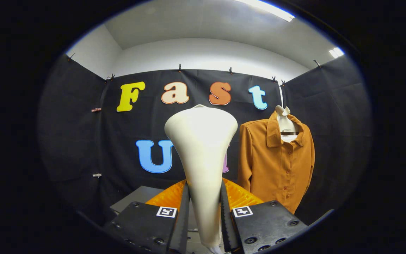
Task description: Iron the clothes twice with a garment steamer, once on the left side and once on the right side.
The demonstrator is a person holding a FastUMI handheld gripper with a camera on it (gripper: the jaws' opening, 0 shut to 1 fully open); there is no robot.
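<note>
A cream-white garment steamer (202,155) stands upright between my fingers, its wide head rising well above them. My gripper (204,211) is shut on the steamer's narrow handle, with both fingers pressed on its sides. An orange-brown buttoned shirt (277,158) hangs on a white hanger (284,121) against the booth's black wall, beyond the fingers and to the right of the steamer's head. The shirt faces me with its collar open and its sleeves hanging down. The steamer's head is apart from the shirt, to the left of its left sleeve.
The black cloth wall (83,141) closes the booth behind and on both sides. A grey table corner (136,197) shows low to the left of the steamer.
</note>
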